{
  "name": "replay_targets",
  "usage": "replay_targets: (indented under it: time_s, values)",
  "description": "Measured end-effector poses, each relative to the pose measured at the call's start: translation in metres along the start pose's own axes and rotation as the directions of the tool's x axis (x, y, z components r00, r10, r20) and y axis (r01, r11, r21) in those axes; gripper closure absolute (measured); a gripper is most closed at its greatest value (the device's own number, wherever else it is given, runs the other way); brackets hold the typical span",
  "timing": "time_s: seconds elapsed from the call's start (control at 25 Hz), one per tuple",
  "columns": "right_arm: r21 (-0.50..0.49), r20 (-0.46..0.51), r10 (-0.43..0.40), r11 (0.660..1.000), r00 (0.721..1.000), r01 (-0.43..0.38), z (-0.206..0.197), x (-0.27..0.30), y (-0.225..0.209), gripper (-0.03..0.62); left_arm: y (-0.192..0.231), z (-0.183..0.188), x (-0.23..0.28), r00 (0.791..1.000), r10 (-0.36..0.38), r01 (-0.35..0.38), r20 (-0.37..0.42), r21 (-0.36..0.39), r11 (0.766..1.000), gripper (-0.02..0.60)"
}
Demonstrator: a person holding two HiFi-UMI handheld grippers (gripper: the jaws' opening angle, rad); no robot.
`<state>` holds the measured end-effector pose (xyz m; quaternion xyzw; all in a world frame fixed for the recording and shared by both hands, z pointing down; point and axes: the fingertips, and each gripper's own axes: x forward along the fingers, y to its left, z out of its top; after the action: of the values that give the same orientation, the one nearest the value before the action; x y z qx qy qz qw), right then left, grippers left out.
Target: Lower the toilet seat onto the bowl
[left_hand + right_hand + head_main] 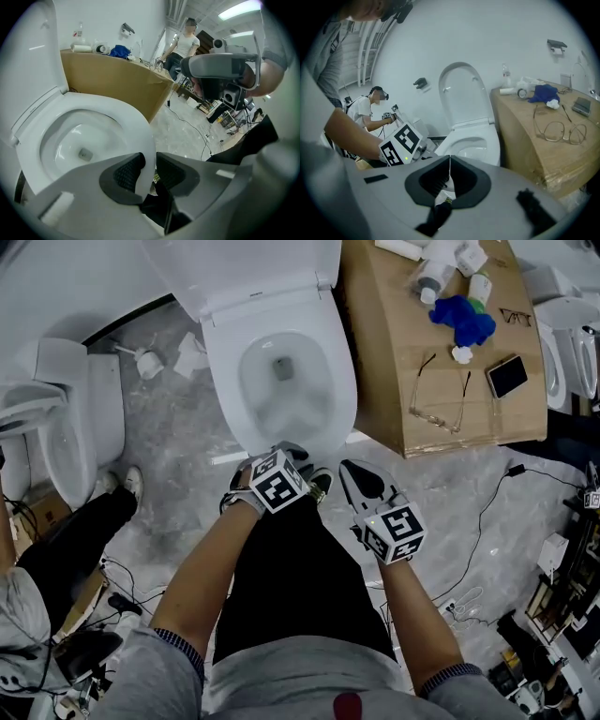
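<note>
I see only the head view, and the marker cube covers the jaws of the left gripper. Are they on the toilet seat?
Observer: Yes. The left gripper view shows the left gripper closed on the front edge of the toilet seat.
Operator: Does the right gripper hold something?
Observer: No. In the right gripper view the right gripper has its jaws together, nothing between them.
Operator: Is somebody behind the cardboard box?
Observer: Yes, a person stands beyond the cardboard box.
</note>
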<state>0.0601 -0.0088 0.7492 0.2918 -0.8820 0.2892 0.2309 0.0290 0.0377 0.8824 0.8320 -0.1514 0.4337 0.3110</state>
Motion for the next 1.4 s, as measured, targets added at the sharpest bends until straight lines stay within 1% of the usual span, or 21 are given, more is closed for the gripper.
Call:
replay_targets:
  time_s: [0.36,0.48,0.6,0.8,1.16,1.4]
  values:
    - [0.043,-0.014,-0.021,0.999,1.0,0.021,-0.027,0.007,-0.012,0.58,0.007,-0.017,0.032,1.0,-0.02,0.019,-0.024,-0.024,1.0,0.465]
    - [0.061,-0.017,-0.022,0.998,1.0,0.023,-0.036,0.01,-0.014,0.58,0.011,-0.021,0.041,1.0,-0.018,0.017,-0.024,-0.037,0.999,0.465]
    - [0.079,-0.022,-0.018,0.997,1.0,0.019,-0.045,0.015,-0.014,0.58,0.016,-0.03,0.052,0.999,-0.014,0.012,-0.041,-0.047,0.999,0.465]
    - [0.081,-0.033,-0.019,0.997,0.999,0.022,-0.056,0.019,-0.016,0.58,0.02,-0.038,0.066,0.998,-0.033,0.029,-0.048,-0.081,0.996,0.463]
    - [0.117,-0.048,-0.03,0.992,0.998,0.036,-0.075,0.02,-0.022,0.58,0.027,-0.052,0.089,0.997,-0.049,0.041,-0.066,-0.106,0.993,0.463]
    - [0.12,-0.058,-0.031,0.992,0.998,0.038,-0.083,0.02,-0.025,0.58,0.034,-0.054,0.096,0.997,-0.048,0.04,-0.055,-0.141,0.989,0.47]
